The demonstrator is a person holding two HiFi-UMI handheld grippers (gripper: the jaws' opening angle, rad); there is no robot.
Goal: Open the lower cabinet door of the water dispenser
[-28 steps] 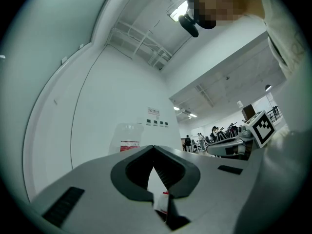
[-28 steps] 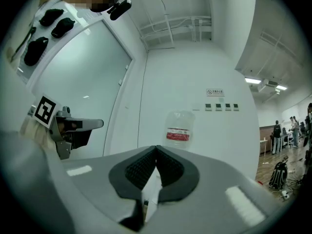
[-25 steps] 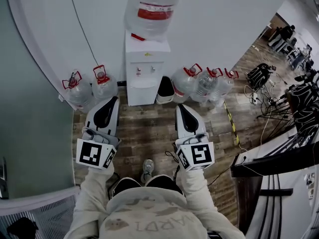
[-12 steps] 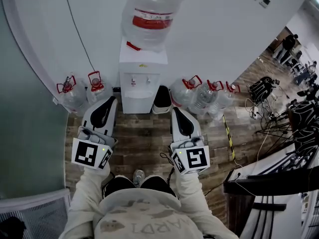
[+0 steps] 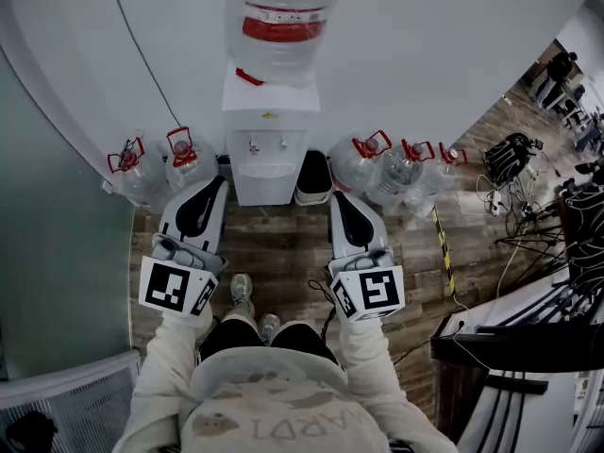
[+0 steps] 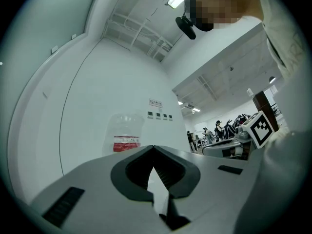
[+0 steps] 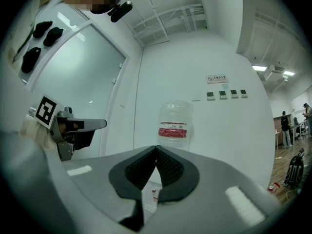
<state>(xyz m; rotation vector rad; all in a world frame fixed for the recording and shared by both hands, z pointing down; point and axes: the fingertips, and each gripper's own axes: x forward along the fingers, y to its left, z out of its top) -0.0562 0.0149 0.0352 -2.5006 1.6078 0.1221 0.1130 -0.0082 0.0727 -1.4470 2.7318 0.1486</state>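
Observation:
A white water dispenser (image 5: 267,149) stands against the wall with a big clear bottle (image 5: 278,17) on top; its lower cabinet front (image 5: 265,189) looks closed. My left gripper (image 5: 216,183) is shut and empty, short of the dispenser's left side. To the right of the dispenser's base, my right gripper (image 5: 338,199) is shut with nothing in it. In the left gripper view the jaws (image 6: 153,148) meet at their tips below the bottle (image 6: 126,135). The right gripper view shows its jaws (image 7: 156,148) closed under the bottle (image 7: 174,126), with the dispenser (image 7: 153,194) visible in the gap behind the tips.
Several water jugs with red handles stand on the wood floor, left (image 5: 187,159) and right (image 5: 392,173) of the dispenser. A black bin (image 5: 313,173) sits beside it. A glass wall (image 5: 57,253) runs at left. Cables and equipment (image 5: 528,196) crowd the right. My shoes (image 5: 242,291) are below.
Both grippers and the person have moved closer to the dispenser, which now sits nearer and more centred between them. One foot has stepped forward. Both jaws stayed shut.

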